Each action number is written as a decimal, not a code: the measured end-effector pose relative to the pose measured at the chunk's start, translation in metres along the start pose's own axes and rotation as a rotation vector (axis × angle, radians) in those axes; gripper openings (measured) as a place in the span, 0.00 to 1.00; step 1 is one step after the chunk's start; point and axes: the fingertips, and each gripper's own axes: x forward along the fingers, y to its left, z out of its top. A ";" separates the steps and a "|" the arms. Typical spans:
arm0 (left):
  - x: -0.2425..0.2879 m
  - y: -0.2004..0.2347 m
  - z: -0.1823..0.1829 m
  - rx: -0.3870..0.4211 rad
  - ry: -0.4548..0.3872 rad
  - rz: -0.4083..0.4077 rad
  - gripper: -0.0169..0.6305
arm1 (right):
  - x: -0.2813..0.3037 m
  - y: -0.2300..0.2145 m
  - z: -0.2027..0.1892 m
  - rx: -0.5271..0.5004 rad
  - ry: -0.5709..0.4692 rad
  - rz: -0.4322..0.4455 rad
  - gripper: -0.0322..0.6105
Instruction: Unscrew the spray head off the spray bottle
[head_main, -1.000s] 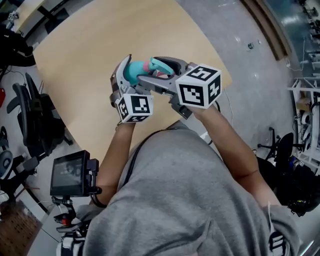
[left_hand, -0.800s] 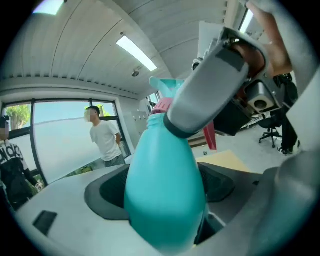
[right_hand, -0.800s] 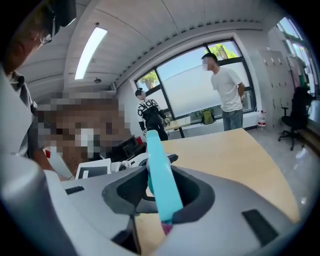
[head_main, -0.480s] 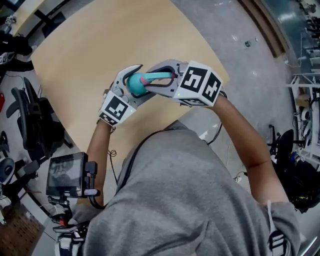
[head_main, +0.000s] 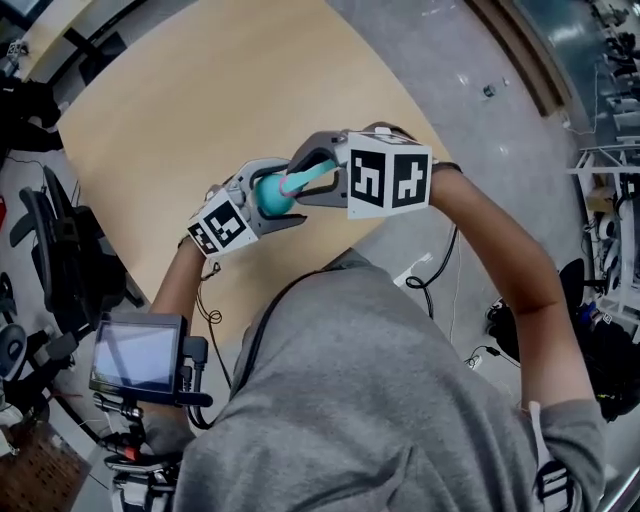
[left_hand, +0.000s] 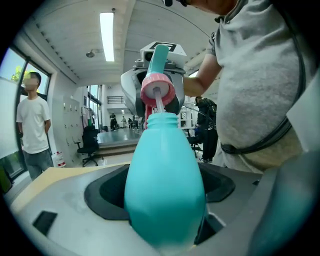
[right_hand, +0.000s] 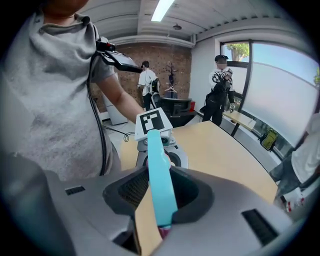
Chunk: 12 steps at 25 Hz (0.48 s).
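Spray bottle, teal, gripped by left tongs; pink-collared spray head gripped by right tongs.

Gripper clasping bottle, spray head just above

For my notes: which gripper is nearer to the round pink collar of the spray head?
Right. The right gripper is shut on the turquoise plastic spray head, next to its pink collar; the left gripper holds the body of the turquoise plastic bottle, farther away.

The spray bottle shows only partly in the head view; the left hand-held gripper hides its lower body.
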 end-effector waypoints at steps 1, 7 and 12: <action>0.002 0.005 -0.004 -0.020 -0.021 0.032 0.64 | -0.003 -0.004 -0.002 0.010 -0.002 -0.011 0.26; 0.016 0.034 -0.028 -0.141 -0.087 0.221 0.64 | -0.046 -0.034 -0.014 0.120 -0.050 -0.099 0.26; 0.017 0.053 -0.061 -0.225 -0.077 0.379 0.64 | -0.069 -0.052 -0.018 0.257 -0.161 -0.175 0.26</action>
